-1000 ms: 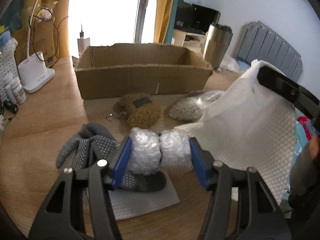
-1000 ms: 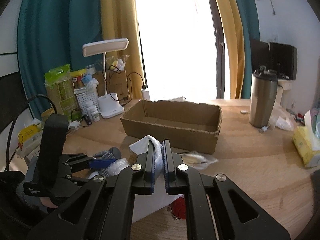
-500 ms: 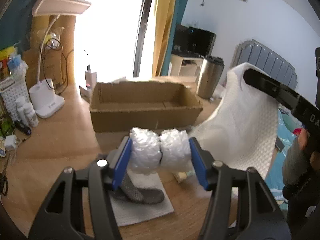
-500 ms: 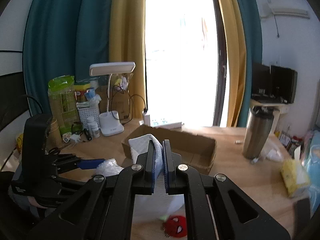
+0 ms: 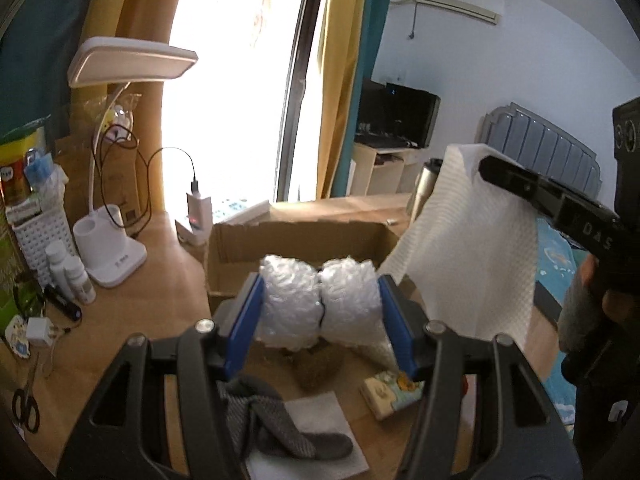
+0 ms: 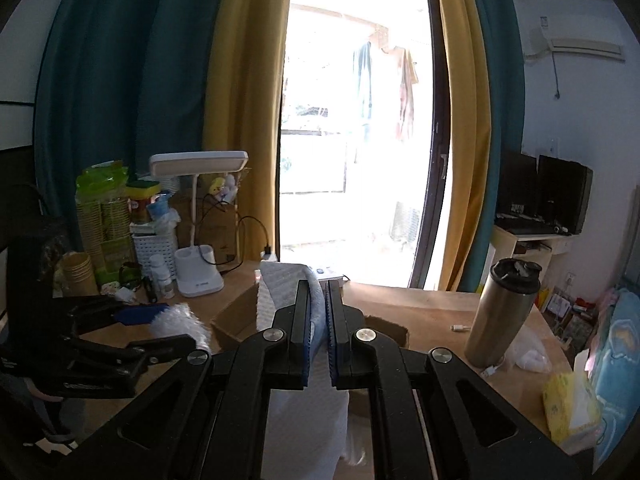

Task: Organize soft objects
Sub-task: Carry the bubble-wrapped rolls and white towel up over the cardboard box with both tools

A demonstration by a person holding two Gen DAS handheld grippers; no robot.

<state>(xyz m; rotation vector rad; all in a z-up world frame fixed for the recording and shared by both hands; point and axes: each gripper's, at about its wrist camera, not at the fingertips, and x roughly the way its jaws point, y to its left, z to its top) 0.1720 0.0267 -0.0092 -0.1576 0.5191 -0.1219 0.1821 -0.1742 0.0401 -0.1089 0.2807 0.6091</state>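
Note:
My left gripper is shut on a roll of bubble wrap and holds it raised in front of the open cardboard box. My right gripper is shut on a white textured cloth, which hangs down from it; the cloth also shows in the left wrist view, lifted beside the box. A grey glove lies on a white sheet on the table. A brown fuzzy object and a small patterned pad lie below the bubble wrap.
A white desk lamp, small bottles, a charger and scissors stand at the table's left. A steel tumbler and a yellow tissue pack are on the right.
Both grippers have risen well above the table with their loads. The bubble wrap and the cloth now hang near the box. The objects on the table look lower and farther away.

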